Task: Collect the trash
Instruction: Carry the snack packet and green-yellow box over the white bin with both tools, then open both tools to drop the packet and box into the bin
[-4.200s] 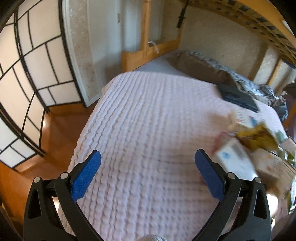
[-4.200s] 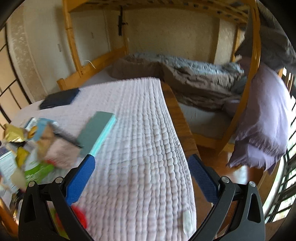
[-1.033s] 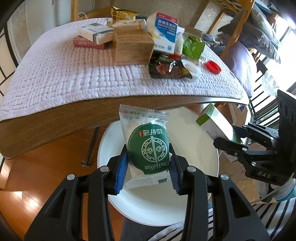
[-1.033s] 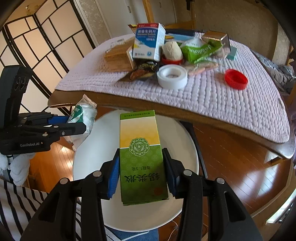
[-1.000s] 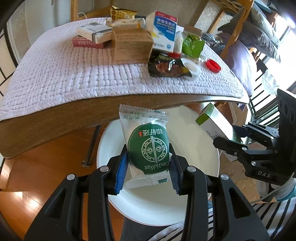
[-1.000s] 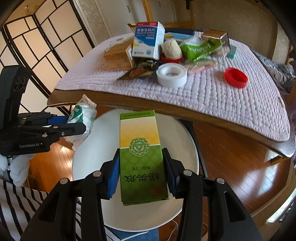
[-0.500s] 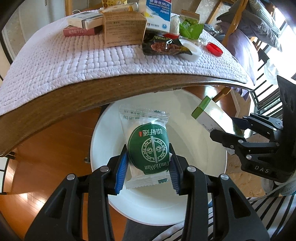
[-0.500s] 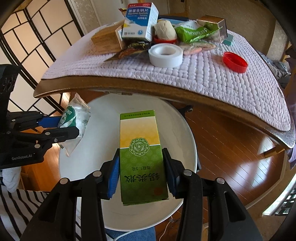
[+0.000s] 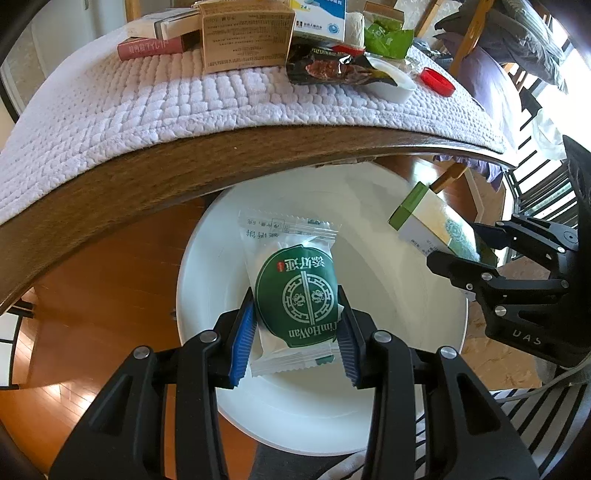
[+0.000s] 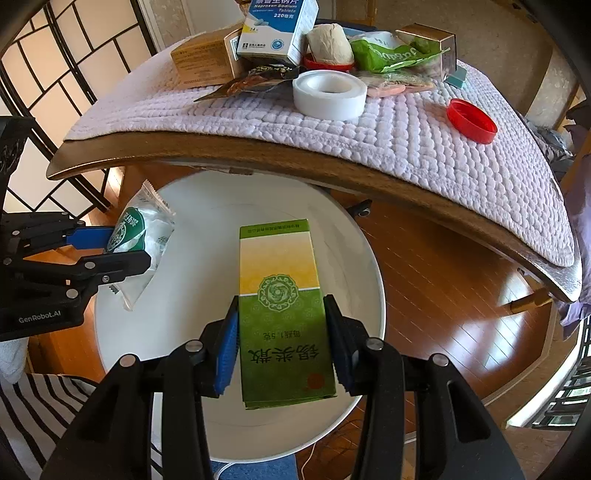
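Since a second ago we have brought both hands lower: the table edge (image 9: pixel 258 155) now sits higher in each wrist view and the white bin (image 9: pixel 207 266) fills more of the picture beneath us.

Our left gripper (image 9: pixel 295 332) is clamped on the snack packet (image 9: pixel 295 291). The blue pads (image 9: pixel 242 339) press its two side edges low on the wrapper, so the green round label lies between the fingers and the clear crimped top sticks out ahead of the tips. The packet hangs above the bin's white inside, not touching it as far as we can tell.

Our right gripper (image 10: pixel 282 339) holds the green box (image 10: pixel 282 314) the same way. Its pads (image 10: pixel 227 350) grip the long sides at the dark green lower half, and the yellow and white upper part reaches out past the fingertips. The box is also over the bin's opening (image 10: pixel 362 251), near its middle.

In the left view the right gripper and its box show at the right, over the bin's far rim. In the right view the left gripper (image 10: pixel 122 251) and its packet (image 10: pixel 142 236) show at the left rim.

On the table the quilted mat (image 10: pixel 424 147) carries the rest of the litter: a white tape roll (image 10: pixel 330 94), a red cap (image 10: pixel 471 120), a brown carton (image 9: pixel 245 35), a dark wrapper (image 9: pixel 325 68).
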`<state>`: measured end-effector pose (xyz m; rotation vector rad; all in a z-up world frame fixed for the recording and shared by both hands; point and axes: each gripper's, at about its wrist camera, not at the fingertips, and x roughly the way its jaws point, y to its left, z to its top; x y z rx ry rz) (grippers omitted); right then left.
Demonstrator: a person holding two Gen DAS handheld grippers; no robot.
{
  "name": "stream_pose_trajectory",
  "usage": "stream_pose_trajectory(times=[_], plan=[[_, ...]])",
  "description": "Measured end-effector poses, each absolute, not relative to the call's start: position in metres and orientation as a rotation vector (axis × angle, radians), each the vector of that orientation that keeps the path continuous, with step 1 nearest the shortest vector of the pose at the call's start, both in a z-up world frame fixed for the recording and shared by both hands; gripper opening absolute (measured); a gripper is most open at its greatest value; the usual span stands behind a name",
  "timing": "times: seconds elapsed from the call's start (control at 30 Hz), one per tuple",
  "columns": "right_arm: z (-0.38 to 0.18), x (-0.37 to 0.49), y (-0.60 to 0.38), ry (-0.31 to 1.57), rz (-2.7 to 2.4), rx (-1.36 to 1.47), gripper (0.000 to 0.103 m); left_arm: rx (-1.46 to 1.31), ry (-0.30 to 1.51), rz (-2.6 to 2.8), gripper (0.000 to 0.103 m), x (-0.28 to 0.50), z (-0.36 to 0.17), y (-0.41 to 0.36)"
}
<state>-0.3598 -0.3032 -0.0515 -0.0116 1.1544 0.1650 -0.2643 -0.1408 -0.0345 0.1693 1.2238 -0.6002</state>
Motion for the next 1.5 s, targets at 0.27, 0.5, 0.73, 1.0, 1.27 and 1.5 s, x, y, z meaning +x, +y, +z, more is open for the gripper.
stream_pose_trajectory(times=[0.27,0.5,0.73,1.0,1.27,1.5], plan=[[-0.061,-0.352,-0.296,1.176,0.16,-0.013,0.043,0.189,1.232,-0.607,0.042,-0.266,-0.051,-0.145],[-0.073,-0.352,-0.297,1.188,0.163,-0.013,0.043,0.206,1.243,-0.603,0.042,-0.264,-0.064,-0.146],[-0.083,-0.351,-0.295,1.198,0.159,-0.007,0.043,0.227,1.249,-0.591,0.042,-0.266,-0.071,-0.15],[-0.09,-0.348,-0.296,1.21,0.152,0.0,0.043,0.265,1.243,-0.581,0.042,-0.27,-0.079,-0.158],[-0.096,-0.35,-0.297,1.218,0.148,0.001,0.043,0.28,1.243,-0.571,0.042,-0.27,-0.081,-0.167],[-0.098,-0.352,-0.297,1.22,0.142,0.007,0.043,0.282,1.244,-0.567,0.042,-0.269,-0.083,-0.167]])
